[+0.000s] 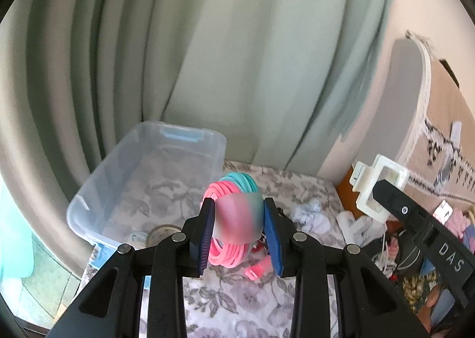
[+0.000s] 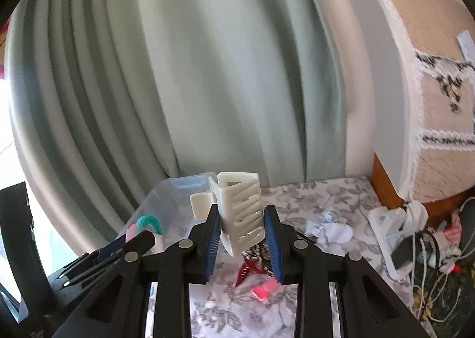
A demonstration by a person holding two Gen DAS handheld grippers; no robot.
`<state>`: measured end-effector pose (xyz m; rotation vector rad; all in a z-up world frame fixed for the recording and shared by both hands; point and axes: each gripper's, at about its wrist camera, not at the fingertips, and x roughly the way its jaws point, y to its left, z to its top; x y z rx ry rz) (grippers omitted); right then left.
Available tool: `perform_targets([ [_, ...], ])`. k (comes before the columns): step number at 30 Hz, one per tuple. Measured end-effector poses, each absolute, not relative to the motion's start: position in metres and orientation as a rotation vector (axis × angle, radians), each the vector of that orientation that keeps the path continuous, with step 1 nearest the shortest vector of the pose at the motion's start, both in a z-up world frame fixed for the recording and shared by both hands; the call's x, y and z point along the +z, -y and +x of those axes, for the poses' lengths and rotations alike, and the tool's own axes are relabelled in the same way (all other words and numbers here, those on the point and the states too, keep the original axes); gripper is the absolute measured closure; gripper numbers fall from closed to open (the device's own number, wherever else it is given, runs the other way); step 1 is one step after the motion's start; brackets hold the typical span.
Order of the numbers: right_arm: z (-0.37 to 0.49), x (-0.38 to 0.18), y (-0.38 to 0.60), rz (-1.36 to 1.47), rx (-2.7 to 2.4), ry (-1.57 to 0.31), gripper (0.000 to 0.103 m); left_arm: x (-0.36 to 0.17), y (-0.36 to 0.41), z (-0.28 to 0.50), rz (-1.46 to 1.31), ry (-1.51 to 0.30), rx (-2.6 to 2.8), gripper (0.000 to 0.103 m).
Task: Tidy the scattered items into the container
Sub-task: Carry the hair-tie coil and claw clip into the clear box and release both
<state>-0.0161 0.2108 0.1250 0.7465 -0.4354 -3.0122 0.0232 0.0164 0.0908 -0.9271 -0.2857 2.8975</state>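
Observation:
My left gripper (image 1: 239, 222) is shut on a bundle of pink and teal coiled cable (image 1: 237, 213) wrapped in a band, held up above the floral cloth. My right gripper (image 2: 242, 228) is shut on a cream hair claw clip (image 2: 237, 213), also lifted; the same clip (image 1: 377, 189) shows at the right of the left wrist view. A clear plastic bin (image 1: 142, 183) with a blue handle stands at the back left against the curtain; its far end (image 2: 175, 192) shows behind the clip. A roll of tape (image 1: 161, 234) lies inside it.
On the floral cloth lie crumpled white paper (image 2: 329, 228), a pink clip (image 2: 264, 290), a red item (image 2: 246, 271) and a patterned piece. White chargers and cables (image 2: 397, 237) crowd the right. A green curtain (image 2: 207, 70) hangs behind; a lace-covered box (image 2: 430, 100) stands at right.

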Motion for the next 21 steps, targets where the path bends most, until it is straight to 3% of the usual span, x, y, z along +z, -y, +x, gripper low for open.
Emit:
perform_targets([
  [21, -0.06, 0.115, -0.111, 0.828, -2.849, 0.197, 0.072, 0.071, 0.085, 0.003, -0.993, 0.567, 2.991, 0.069],
])
